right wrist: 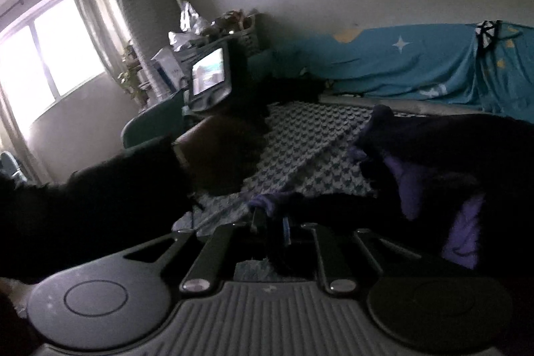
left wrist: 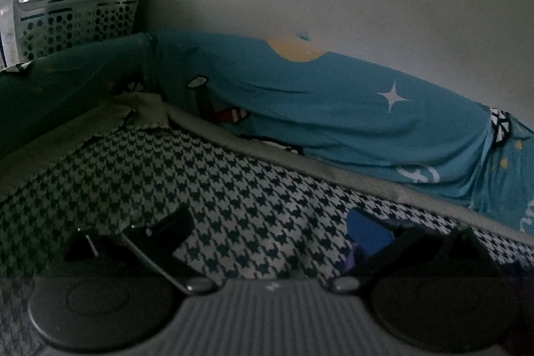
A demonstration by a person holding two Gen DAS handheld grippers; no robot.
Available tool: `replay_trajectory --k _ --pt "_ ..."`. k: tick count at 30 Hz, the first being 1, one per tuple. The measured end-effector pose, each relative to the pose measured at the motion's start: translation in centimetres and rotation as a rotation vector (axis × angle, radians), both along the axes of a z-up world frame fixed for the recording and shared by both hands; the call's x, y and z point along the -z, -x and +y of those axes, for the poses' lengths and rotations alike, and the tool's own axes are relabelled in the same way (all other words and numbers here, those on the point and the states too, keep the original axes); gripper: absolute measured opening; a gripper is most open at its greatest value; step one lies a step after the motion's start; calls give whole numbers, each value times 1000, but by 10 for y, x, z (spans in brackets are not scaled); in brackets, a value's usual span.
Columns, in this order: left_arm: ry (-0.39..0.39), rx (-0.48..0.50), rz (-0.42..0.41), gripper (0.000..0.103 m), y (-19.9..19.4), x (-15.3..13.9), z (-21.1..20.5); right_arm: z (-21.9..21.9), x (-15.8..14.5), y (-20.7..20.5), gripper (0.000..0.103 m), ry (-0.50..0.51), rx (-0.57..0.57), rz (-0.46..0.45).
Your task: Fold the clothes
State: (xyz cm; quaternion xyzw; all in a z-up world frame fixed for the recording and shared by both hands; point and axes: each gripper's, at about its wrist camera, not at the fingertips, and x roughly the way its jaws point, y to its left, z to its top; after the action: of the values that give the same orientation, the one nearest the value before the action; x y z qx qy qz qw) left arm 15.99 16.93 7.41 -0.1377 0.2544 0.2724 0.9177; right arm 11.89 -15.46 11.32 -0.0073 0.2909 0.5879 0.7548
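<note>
A black-and-white houndstooth cloth (left wrist: 233, 189) lies spread on the bed. My left gripper (left wrist: 270, 226) hovers just over it, open, its fingers wide apart with nothing between them. One pad (left wrist: 367, 231) shows blue. In the right wrist view, a dark garment with purple lining (right wrist: 417, 182) lies bunched on the houndstooth cloth (right wrist: 310, 129). My right gripper (right wrist: 270, 222) is shut on a purple edge of that garment. A person's hand (right wrist: 217, 149) in a dark sleeve holds the left device, whose lit screen (right wrist: 208, 74) faces this camera.
A teal sheet with a white star (left wrist: 393, 95) is draped along the wall behind the bed. A white perforated basket (left wrist: 76, 19) stuffed with bags stands at the bed's far corner. A bright window (right wrist: 50, 55) and a curtain are at the left.
</note>
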Motion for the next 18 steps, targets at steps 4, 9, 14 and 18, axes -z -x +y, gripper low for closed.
replay_trajectory --k 4,9,14,18 --pt "36 46 9 103 4 1 -5 1 -6 -5 14 -39 41 -14" --pt "53 88 12 103 6 1 -17 4 -16 -20 15 -99 58 6" --pt "72 84 14 103 5 -1 -12 12 -20 -11 40 -84 -64 7" --pt "76 91 8 103 8 -5 -12 22 -10 5 43 2 -125 -14"
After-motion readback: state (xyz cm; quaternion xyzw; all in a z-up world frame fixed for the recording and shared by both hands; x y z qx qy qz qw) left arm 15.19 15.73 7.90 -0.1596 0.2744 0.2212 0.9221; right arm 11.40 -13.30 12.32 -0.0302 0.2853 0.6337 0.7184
